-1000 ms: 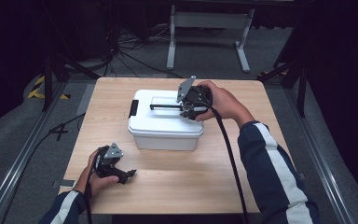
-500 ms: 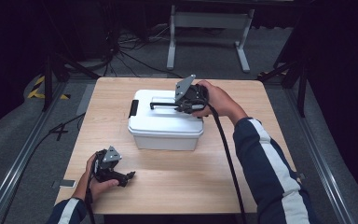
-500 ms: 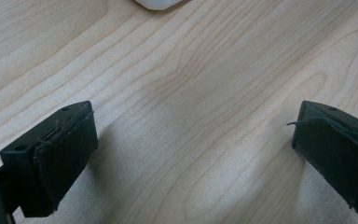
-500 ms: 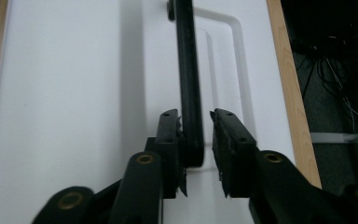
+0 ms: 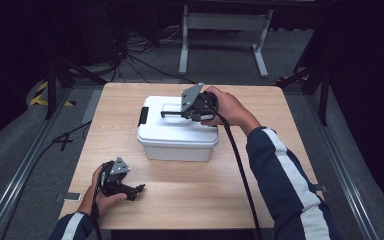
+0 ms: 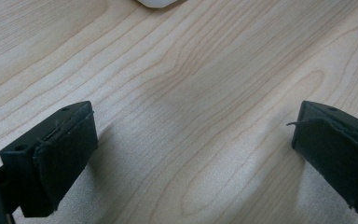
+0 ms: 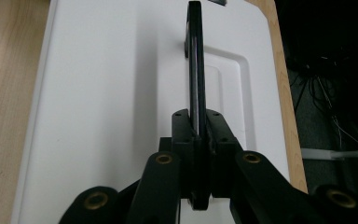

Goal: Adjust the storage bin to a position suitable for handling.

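Gripping the box's black handle (image 7: 195,60) squarely, the right gripper (image 7: 195,125) (jaws just closed on it) should lift straight up, keeping the white box (image 5: 177,137) level.

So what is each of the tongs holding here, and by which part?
The right tongs have just closed on the white plastic box's raised black handle, pinching its bar. The left tongs stand open over the wooden table, holding nothing.

High view looks down over the table (image 5: 190,200); gripper views sit close, sharing the white box (image 5: 177,132) and tabletop.
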Tool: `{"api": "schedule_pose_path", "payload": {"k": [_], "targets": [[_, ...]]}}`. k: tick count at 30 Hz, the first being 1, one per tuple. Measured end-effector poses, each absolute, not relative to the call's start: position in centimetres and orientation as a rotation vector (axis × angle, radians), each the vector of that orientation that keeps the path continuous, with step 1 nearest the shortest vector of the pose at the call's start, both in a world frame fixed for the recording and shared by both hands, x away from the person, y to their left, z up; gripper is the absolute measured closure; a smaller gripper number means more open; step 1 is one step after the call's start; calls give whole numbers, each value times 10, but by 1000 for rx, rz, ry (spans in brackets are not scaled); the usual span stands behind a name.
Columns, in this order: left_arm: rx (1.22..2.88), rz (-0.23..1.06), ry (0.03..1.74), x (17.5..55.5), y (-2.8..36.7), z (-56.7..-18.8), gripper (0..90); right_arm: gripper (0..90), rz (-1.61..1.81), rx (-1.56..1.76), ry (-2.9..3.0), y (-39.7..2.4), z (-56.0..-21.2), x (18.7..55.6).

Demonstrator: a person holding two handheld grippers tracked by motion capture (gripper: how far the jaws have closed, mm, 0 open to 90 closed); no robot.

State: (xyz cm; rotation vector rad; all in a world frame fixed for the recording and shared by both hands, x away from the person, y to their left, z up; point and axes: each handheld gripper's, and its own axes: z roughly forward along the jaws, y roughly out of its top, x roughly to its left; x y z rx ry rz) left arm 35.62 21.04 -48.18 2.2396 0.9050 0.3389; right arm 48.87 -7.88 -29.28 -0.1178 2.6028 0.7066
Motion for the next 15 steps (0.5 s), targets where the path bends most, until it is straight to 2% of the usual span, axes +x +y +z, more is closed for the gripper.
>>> {"api": "schedule_pose_path", "payload": {"k": [15], "targets": [[2241,330,898,357,210,-482,6,845,776,-125,2523,-90,-281,481]]}}
